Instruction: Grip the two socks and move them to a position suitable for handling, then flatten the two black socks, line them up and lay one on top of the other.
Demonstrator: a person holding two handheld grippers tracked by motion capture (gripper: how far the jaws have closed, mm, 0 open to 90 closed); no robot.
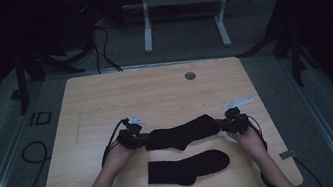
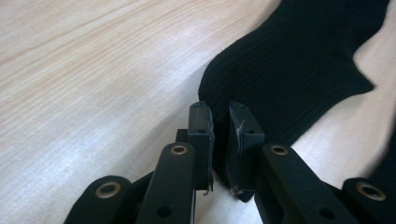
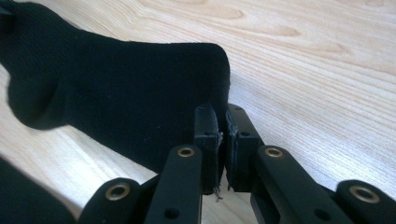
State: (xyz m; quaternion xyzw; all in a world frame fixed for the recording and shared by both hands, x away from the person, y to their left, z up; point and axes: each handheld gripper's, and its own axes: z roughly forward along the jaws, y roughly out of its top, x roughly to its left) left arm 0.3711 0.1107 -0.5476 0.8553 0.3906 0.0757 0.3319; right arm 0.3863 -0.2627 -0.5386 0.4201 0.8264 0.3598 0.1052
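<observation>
Two black socks lie on the wooden table (image 1: 104, 98). The upper sock (image 1: 181, 134) stretches between my two grippers. My left gripper (image 1: 144, 138) is shut on its left end; in the left gripper view the gripper (image 2: 219, 140) pinches the sock (image 2: 299, 70) at its edge. My right gripper (image 1: 221, 125) is shut on the right end, and in the right gripper view the gripper (image 3: 223, 135) clamps the rim of the sock (image 3: 116, 107). I cannot tell whether this sock touches the table. The lower sock (image 1: 188, 167) lies flat nearer the front edge.
A round grommet hole (image 1: 190, 75) sits near the table's far edge. White desk legs (image 1: 145, 21) stand on the floor behind. Black cables (image 1: 32, 152) lie on the floor at the left. Bare wood extends beyond the socks.
</observation>
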